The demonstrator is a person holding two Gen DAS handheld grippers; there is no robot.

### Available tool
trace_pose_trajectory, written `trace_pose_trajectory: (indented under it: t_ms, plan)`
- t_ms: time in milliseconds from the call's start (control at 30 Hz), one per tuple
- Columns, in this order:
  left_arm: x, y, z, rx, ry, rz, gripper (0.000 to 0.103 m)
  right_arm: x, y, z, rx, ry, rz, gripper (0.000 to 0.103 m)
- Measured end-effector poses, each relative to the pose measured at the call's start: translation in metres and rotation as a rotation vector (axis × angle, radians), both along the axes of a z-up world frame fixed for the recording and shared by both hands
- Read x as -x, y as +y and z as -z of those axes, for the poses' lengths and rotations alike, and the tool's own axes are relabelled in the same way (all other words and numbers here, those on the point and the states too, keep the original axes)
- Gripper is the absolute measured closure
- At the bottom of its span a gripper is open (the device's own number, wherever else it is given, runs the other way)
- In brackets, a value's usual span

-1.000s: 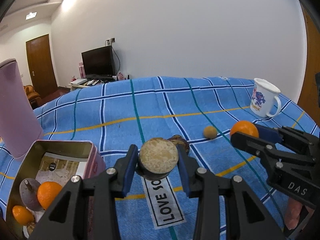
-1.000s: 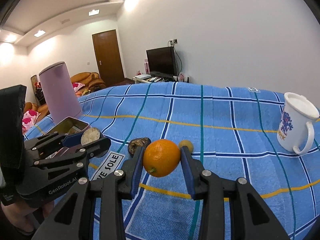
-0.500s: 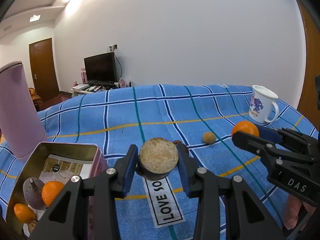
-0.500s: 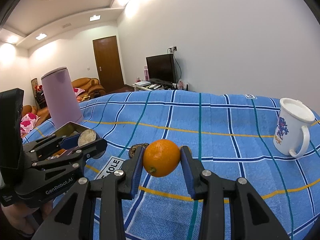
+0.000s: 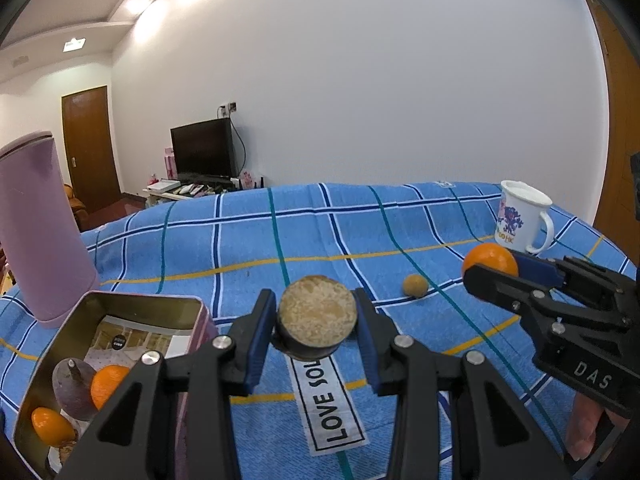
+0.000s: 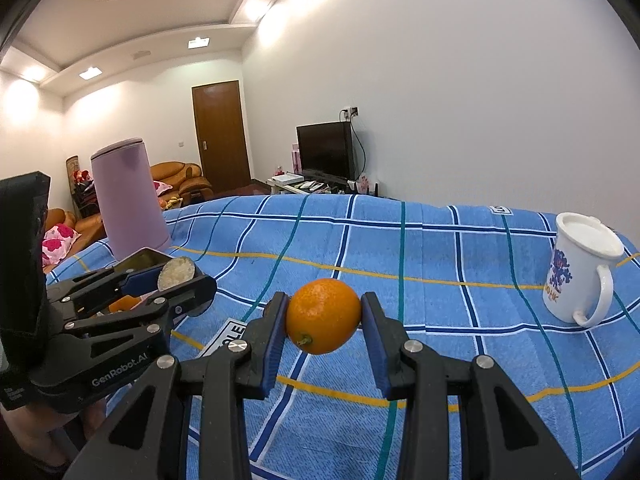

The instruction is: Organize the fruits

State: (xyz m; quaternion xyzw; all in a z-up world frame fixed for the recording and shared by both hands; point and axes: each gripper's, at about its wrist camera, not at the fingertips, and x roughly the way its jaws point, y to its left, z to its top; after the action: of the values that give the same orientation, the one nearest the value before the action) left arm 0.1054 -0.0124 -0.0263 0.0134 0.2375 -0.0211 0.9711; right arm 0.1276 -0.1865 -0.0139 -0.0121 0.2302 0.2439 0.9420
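The left claw (image 5: pixel 316 320) grips a halved fruit (image 5: pixel 317 312) — the right claw (image 6: pixel 324 318) clamps an orange (image 6: pixel 323 316).

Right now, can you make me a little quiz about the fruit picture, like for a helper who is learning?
1. True or false: the left gripper is empty.
2. What does the right gripper hold: A) the white mug, B) an orange, C) the purple jug?
3. Where do two small oranges and a dark fruit already lie?

Key:
1. False; it is shut on a round cut fruit.
2. B.
3. In the open tin at the left, beside the purple jug.
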Motion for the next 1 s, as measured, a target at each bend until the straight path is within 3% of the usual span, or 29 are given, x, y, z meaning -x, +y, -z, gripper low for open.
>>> trace_pose_trajectory:
  t_ms: [1000]
  plan:
    - [0.025, 0.004, -0.008, 0.002, -0.103, -0.037, 0.062, 0.014, 0.000, -0.004, 0.004, -0.068, 0.008, 0.064]
